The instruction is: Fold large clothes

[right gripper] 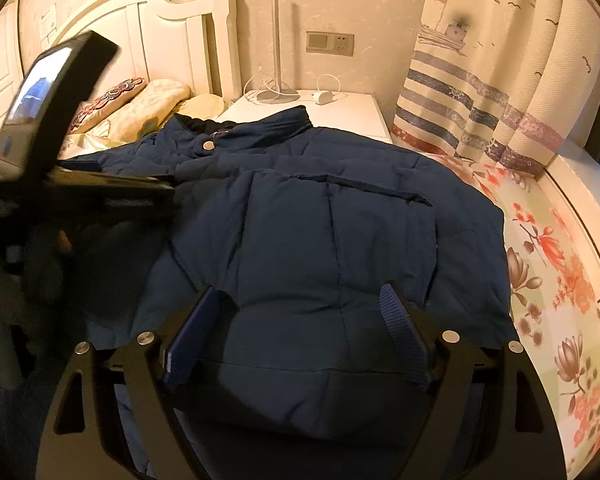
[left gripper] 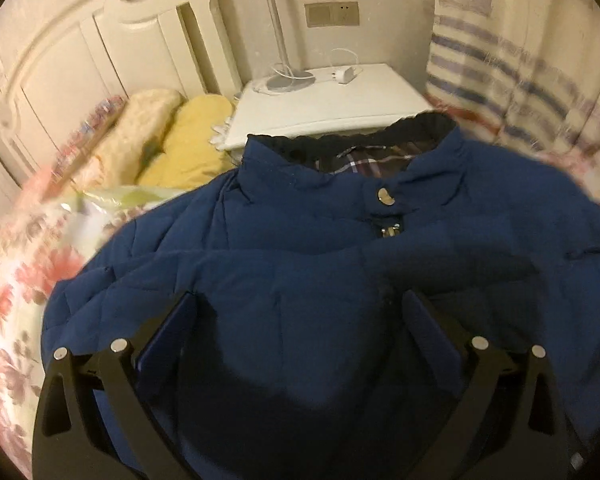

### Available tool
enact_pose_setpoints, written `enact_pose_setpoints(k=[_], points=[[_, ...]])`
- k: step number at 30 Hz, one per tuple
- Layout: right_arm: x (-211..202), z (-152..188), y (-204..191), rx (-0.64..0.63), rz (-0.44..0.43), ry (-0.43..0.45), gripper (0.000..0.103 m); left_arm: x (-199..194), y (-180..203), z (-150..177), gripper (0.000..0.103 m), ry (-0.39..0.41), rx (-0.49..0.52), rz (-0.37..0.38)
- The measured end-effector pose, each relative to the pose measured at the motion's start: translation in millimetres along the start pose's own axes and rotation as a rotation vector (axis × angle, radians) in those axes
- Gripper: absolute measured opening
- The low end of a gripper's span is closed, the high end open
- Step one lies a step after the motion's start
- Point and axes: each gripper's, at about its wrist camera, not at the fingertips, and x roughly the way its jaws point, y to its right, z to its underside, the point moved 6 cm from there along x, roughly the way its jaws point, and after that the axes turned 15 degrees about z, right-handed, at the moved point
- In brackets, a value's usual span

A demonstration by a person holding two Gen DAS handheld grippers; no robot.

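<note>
A navy padded jacket (right gripper: 332, 232) lies on a floral bedspread (right gripper: 548, 264), collar toward the white nightstand (right gripper: 340, 112), front up, with a metal snap (left gripper: 387, 196) at the neck and plaid lining showing inside the collar. The left gripper (left gripper: 300, 312) sits low over the jacket's chest, its fingers (left gripper: 168, 332) spread wide with quilted fabric bulging between them; whether they press the cloth is hard to tell. The right gripper (right gripper: 300, 312) is likewise set wide apart over a folded-over panel of the jacket, blue ribbed pads (right gripper: 404, 340) on either side of a puffy section and clamping nothing. In the right wrist view the left tool's body with its small screen (right gripper: 36, 84) appears blurred at the left edge, above the jacket's far side. Pillows (left gripper: 180, 140) rest against the headboard (right gripper: 168, 36). A lamp base (left gripper: 290, 80) and a white charger (left gripper: 346, 74) sit on the nightstand, beside a striped curtain (right gripper: 480, 92).
</note>
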Motion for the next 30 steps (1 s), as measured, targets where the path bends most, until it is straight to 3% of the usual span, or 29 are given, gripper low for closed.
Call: enact_pose_setpoints(k=[4, 7, 9, 15, 20, 23, 30], points=[[-0.5, -0.2, 0.3, 0.005, -0.009, 0.000, 0.081, -40.3, -51.0, 1.0, 0.101, 0.104, -0.059, -0.041], [-0.5, -0.5, -0.7, 0.004, -0.008, -0.001, 0.082, -34.3, -104.8, 12.6, 0.101, 0.059, -0.171, -0.058], [-1.1, -0.5, -2.3, -0.003, -0.010, 0.001, 0.082, -21.7, -126.3, 22.3, 0.101, 0.058, -0.210, 0.045], [-0.2, -0.1, -2.6, -0.002, -0.008, -0.006, 0.083, -47.8, -116.1, 35.3, 0.101, 0.098, -0.182, 0.051], [-0.6, -0.3, -2.2, 0.000, -0.011, -0.007, 0.084, -94.3, -84.0, 78.8, 0.101, 0.126, -0.089, 0.066], [-0.7, -0.2, -2.1, 0.000, -0.010, -0.006, 0.085, -75.1, -79.8, 100.7, 0.101, 0.072, -0.015, 0.002], [-8.4, -1.4, 1.3, 0.011, 0.021, 0.038, 0.085, -70.8, -79.8, 104.4, 0.101, 0.068, 0.005, -0.031]])
